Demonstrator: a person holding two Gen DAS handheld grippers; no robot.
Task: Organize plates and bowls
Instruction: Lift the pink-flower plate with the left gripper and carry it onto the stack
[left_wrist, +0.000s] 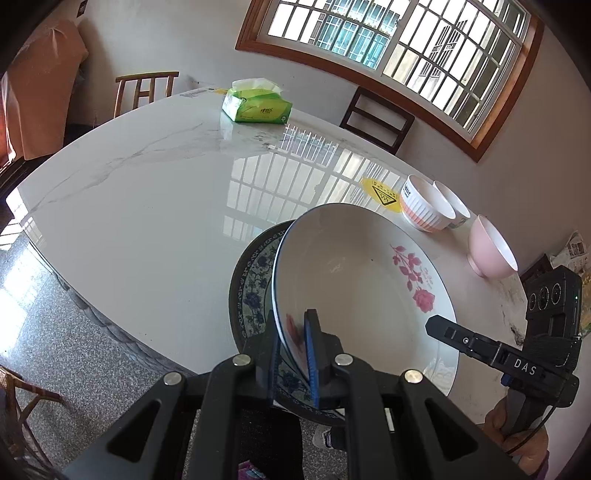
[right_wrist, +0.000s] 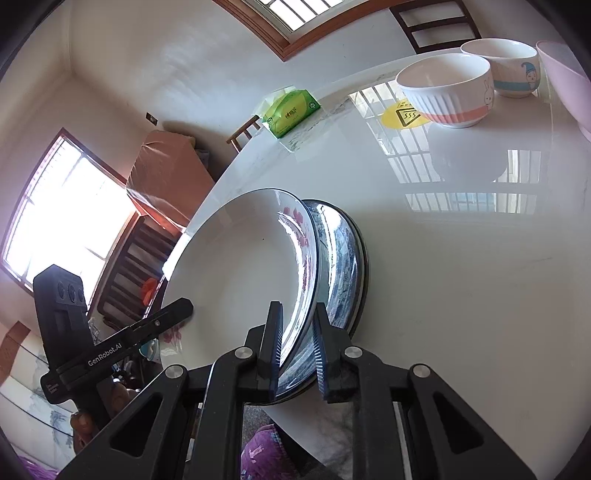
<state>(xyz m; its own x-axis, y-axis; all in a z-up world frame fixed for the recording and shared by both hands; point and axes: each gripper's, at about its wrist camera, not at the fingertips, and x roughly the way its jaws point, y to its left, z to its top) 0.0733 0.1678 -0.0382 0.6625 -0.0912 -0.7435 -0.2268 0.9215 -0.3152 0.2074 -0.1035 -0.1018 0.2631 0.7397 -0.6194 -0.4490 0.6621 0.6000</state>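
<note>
A white plate with red roses (left_wrist: 354, 280) sits tilted on a blue-patterned plate (left_wrist: 251, 288) at the near edge of the white table (left_wrist: 147, 192). My left gripper (left_wrist: 293, 354) is shut on the near rim of the stacked plates. My right gripper (right_wrist: 298, 347) is shut on the opposite rim of the same stack (right_wrist: 240, 273). A striped bowl (left_wrist: 424, 206), a white bowl (left_wrist: 456, 206) behind it and a pink bowl (left_wrist: 491, 251) stand at the right. The striped bowl also shows in the right wrist view (right_wrist: 447, 88).
A green tissue pack (left_wrist: 256, 103) lies at the table's far side. A yellow warning sticker (left_wrist: 382, 194) is stuck on the table near the bowls. Chairs (left_wrist: 376, 118) stand around the table under the window.
</note>
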